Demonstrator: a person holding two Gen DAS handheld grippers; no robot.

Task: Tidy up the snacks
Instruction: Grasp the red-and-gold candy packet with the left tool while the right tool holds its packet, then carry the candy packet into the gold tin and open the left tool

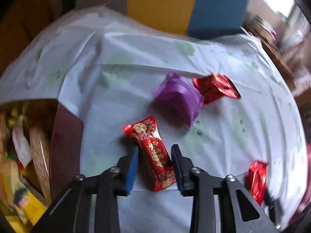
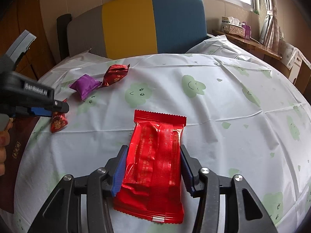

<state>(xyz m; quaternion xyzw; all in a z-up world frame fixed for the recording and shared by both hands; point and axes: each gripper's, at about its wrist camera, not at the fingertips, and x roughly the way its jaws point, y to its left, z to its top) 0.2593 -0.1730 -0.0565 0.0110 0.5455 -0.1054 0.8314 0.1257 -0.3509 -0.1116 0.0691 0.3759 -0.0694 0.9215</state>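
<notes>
My left gripper [image 1: 154,155] is shut on a red and gold snack bar [image 1: 153,153], held just above the white tablecloth [image 1: 120,89]; it also shows in the right wrist view [image 2: 58,109] with that bar [image 2: 58,122]. My right gripper [image 2: 153,153] is shut on a large red snack packet [image 2: 155,165], which also shows in the left wrist view [image 1: 257,180]. A purple packet [image 1: 178,97] [image 2: 85,85] and a red foil packet [image 1: 215,88] [image 2: 115,74] lie side by side on the cloth beyond the left gripper.
A dark red box [image 1: 66,145] holding several snacks [image 1: 23,155] stands at the left table edge. A yellow and blue chair back [image 2: 153,25] is behind the table. A wooden side table with tissue boxes [image 2: 235,28] is at the far right.
</notes>
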